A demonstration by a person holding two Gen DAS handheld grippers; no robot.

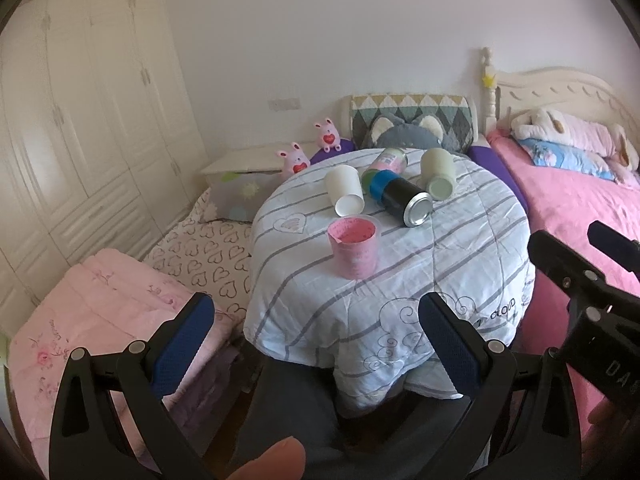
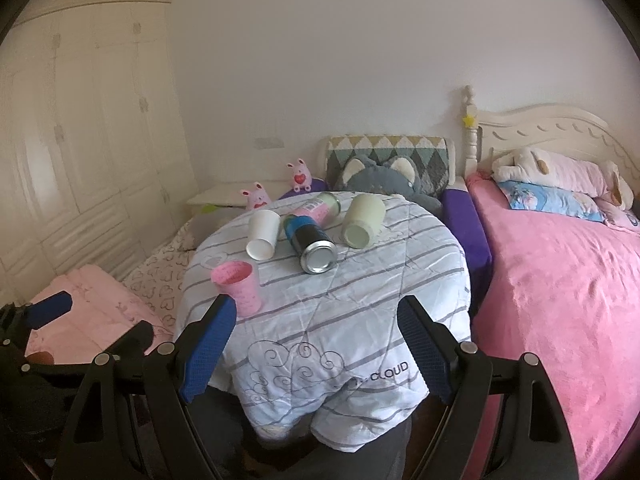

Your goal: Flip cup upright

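Note:
A pink cup (image 1: pixel 354 250) (image 2: pixel 239 286) stands upright, mouth up, on the round table covered by a striped quilt (image 1: pixel 440 264) (image 2: pixel 360 292). Behind it lie on their sides a white paper cup (image 1: pixel 344 190) (image 2: pixel 263 234), a black and blue can (image 1: pixel 400 198) (image 2: pixel 312 246), a pale green cup (image 1: pixel 438 174) (image 2: pixel 363 221) and a pink and white bottle (image 1: pixel 387 161) (image 2: pixel 320 209). My left gripper (image 1: pixel 316 344) is open and empty, short of the table's near edge. My right gripper (image 2: pixel 316 344) is open and empty over the near edge; it also shows in the left wrist view (image 1: pixel 576 264).
A bed with a pink blanket (image 2: pixel 560 280) and plush toys lies to the right. A grey cat cushion (image 1: pixel 404 134) and two pink bunny toys (image 1: pixel 296 160) sit behind the table. Folded pink bedding (image 1: pixel 100 320) lies to the left, wardrobes (image 1: pixel 80 120) beyond.

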